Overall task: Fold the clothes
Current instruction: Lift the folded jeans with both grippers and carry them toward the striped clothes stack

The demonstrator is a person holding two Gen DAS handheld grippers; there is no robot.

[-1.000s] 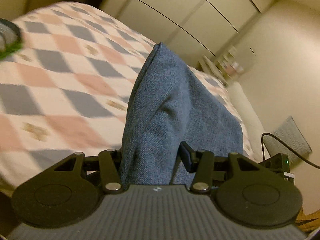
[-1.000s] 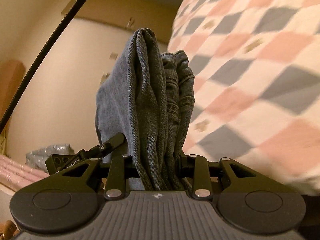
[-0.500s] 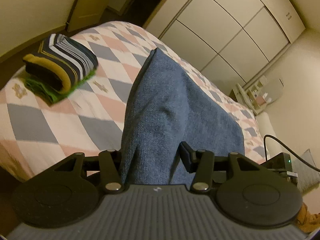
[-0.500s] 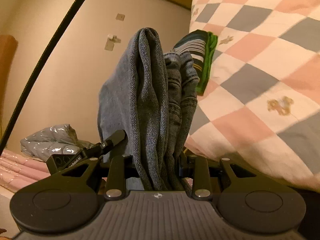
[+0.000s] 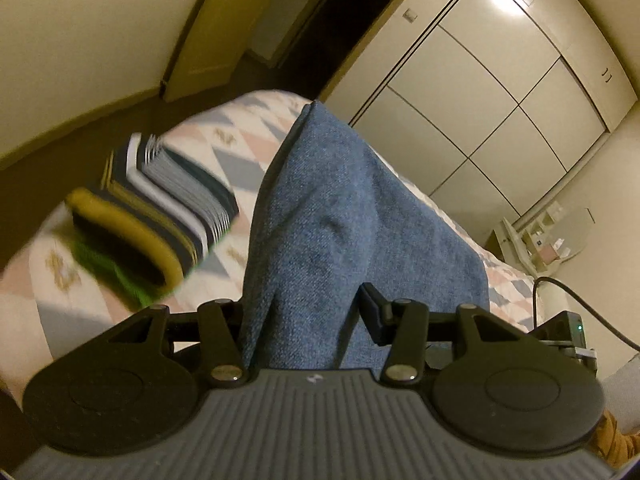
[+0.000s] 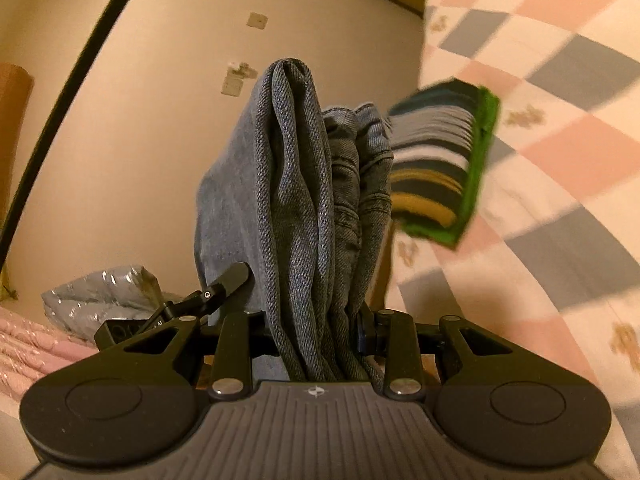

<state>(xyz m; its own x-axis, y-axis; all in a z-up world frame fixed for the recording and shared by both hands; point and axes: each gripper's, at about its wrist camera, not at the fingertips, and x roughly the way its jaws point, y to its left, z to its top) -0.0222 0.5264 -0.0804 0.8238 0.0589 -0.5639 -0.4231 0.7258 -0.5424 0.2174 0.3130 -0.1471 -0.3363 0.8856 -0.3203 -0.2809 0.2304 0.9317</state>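
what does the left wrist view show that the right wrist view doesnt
Only the left wrist view shows the wardrobe doors, a shelf of small items and the left gripper.

Only the right wrist view shows a silvery bag on pink bedding, a bare wall with patches and the right gripper.

Both show folded jeans clamped in the jaws, the checked bedspread, and a striped folded stack on it.

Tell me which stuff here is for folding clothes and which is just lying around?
For the job:
left gripper and right gripper, both clamping the folded jeans
folded striped clothes on the bed

Lying about:
wardrobe
silvery bag
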